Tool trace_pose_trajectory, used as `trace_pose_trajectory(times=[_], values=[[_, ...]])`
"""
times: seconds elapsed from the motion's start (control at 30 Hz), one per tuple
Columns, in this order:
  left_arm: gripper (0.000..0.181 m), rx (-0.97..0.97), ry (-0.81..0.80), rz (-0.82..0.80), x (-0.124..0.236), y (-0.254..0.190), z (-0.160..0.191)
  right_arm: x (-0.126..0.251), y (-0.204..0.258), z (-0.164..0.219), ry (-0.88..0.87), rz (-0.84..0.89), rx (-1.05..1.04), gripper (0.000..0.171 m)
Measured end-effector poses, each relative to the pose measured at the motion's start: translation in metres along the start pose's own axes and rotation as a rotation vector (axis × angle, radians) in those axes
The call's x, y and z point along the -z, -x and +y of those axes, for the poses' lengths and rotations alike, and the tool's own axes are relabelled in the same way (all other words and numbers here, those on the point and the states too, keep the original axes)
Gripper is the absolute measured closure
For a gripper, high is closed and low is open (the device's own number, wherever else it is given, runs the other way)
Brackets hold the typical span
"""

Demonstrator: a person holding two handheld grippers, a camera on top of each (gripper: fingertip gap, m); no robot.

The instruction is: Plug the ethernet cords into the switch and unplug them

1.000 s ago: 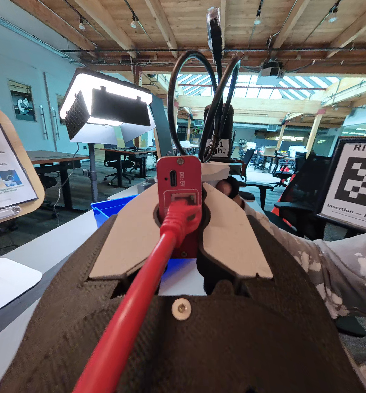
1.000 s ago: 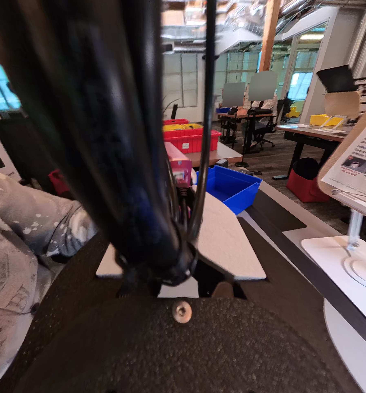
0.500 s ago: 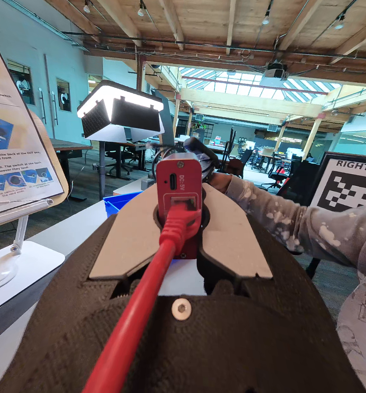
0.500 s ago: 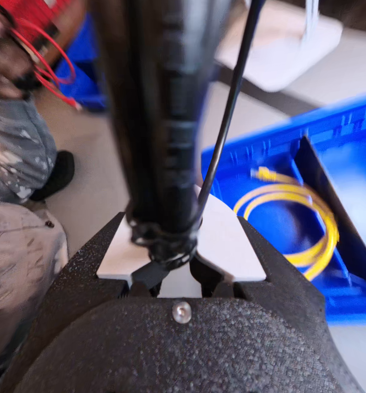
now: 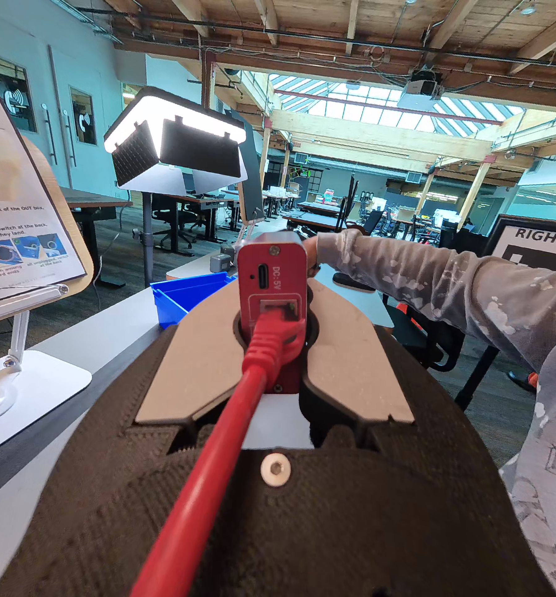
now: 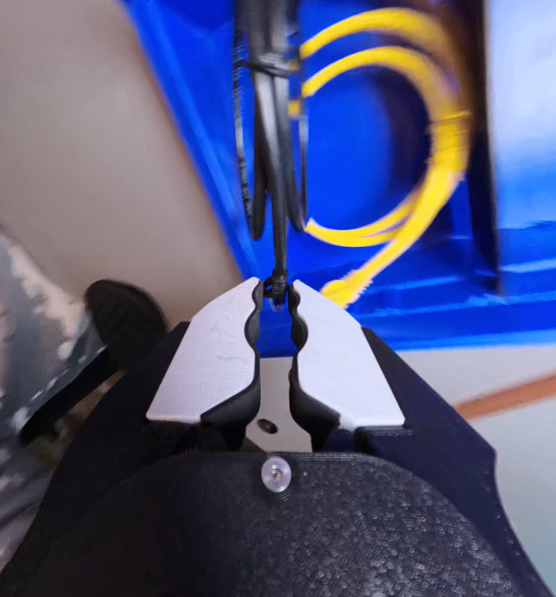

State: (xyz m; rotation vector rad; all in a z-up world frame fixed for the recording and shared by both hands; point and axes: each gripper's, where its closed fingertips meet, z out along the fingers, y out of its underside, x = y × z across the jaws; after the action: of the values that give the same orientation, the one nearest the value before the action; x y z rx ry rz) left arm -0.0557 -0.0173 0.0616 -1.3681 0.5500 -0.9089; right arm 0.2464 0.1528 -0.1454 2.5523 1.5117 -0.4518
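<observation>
My left gripper (image 5: 272, 310) is shut on the red switch (image 5: 271, 268), held upright between the fingers. A red ethernet cord (image 5: 237, 407) is plugged into the switch's lower port and runs back toward the camera. My right gripper (image 6: 275, 289) points down over a blue bin (image 6: 351, 145). Its jaws are almost closed, pinching the plug end of a coiled black cord (image 6: 278, 161) at the very tips. The coil hangs into the bin. A yellow cord (image 6: 431, 193) lies coiled in the bin. The right wrist view is motion-blurred.
A blue bin (image 5: 186, 294) sits on the white table (image 5: 108, 336) ahead of the switch. An instruction sheet on a stand (image 5: 18, 226) is at the left. A lit lamp panel (image 5: 179, 145) stands behind it. A sleeved arm (image 5: 431, 284) reaches across from the right.
The right gripper has swung down from beside the switch to over the blue bin. The black cord has slid from deep in its jaws to the tips. The left gripper keeps the switch.
</observation>
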Motion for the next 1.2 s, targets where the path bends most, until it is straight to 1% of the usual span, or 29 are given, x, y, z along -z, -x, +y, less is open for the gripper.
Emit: trace_pose_trajectory(times=[0.03, 0.07, 0.13, 0.17, 0.23, 0.27, 0.33, 0.4, 0.47, 0.53, 0.6, 0.67, 0.73, 0.83, 0.93, 1.0, 1.07, 1.1, 1.17, 1.2], values=[[0.152, 0.003, 0.005, 0.001, -0.001, 0.0, 0.002, 0.011, -0.018, -0.008, -0.028, 0.106, -0.02, 0.156], [0.152, 0.005, 0.01, 0.002, -0.001, 0.001, 0.003, 0.022, -0.032, -0.016, -0.071, 0.188, -0.035, 0.152], [0.152, 0.011, 0.02, 0.005, -0.002, 0.002, 0.006, 0.045, -0.046, -0.03, -0.14, 0.312, -0.04, 0.143], [0.151, 0.015, 0.025, 0.006, -0.003, 0.002, 0.007, 0.055, -0.052, -0.036, -0.171, 0.392, -0.03, 0.141], [0.152, 0.025, 0.032, 0.006, -0.004, 0.004, 0.01, 0.072, -0.047, -0.052, -0.267, 0.481, 0.017, 0.137], [0.152, 0.032, 0.037, 0.008, -0.005, 0.005, 0.012, 0.08, -0.036, -0.065, -0.351, 0.496, 0.044, 0.135], [0.152, 0.049, 0.06, 0.012, -0.007, 0.007, 0.017, 0.09, 0.002, -0.093, -0.546, 0.458, 0.13, 0.131], [0.152, 0.074, 0.11, 0.016, -0.011, 0.007, 0.027, 0.096, 0.057, -0.119, -0.743, 0.374, 0.259, 0.127], [0.151, 0.088, 0.168, 0.021, -0.016, 0.007, 0.039, 0.094, 0.121, -0.135, -0.892, 0.244, 0.396, 0.124], [0.152, 0.09, 0.231, 0.046, -0.02, 0.003, 0.052, 0.084, 0.185, -0.142, -0.977, 0.069, 0.527, 0.123], [0.152, 0.078, 0.342, 0.103, -0.023, -0.009, 0.07, 0.068, 0.239, -0.143, -0.993, -0.104, 0.645, 0.119], [0.152, 0.029, 0.489, 0.127, -0.023, -0.017, 0.095, 0.051, 0.281, -0.14, -0.974, -0.261, 0.757, 0.119], [0.152, -0.02, 0.641, 0.166, -0.019, -0.027, 0.12, 0.034, 0.304, -0.141, -0.919, -0.296, 0.838, 0.118], [0.152, -0.053, 0.825, 0.22, -0.012, -0.037, 0.153, 0.015, 0.318, -0.147, -0.816, -0.266, 0.886, 0.121], [0.152, -0.082, 0.956, 0.25, -0.006, -0.043, 0.176, -0.001, 0.324, -0.152, -0.722, -0.248, 0.882, 0.131], [0.152, -0.099, 1.034, 0.26, 0.0, -0.044, 0.188, -0.012, 0.329, -0.147, -0.655, -0.277, 0.903, 0.139], [0.152, -0.108, 1.088, 0.258, 0.006, -0.042, 0.195, -0.019, 0.33, -0.145, -0.639, -0.273, 0.91, 0.144], [0.152, -0.105, 1.103, 0.258, 0.008, -0.042, 0.197, -0.02, 0.332, -0.144, -0.646, -0.296, 0.91, 0.146], [0.152, -0.107, 1.127, 0.266, 0.011, -0.042, 0.201, -0.015, 0.342, -0.139, -0.668, -0.402, 0.897, 0.149], [0.153, -0.112, 1.136, 0.266, 0.011, -0.042, 0.203, -0.015, 0.34, -0.142, -0.676, -0.391, 0.877, 0.15]])
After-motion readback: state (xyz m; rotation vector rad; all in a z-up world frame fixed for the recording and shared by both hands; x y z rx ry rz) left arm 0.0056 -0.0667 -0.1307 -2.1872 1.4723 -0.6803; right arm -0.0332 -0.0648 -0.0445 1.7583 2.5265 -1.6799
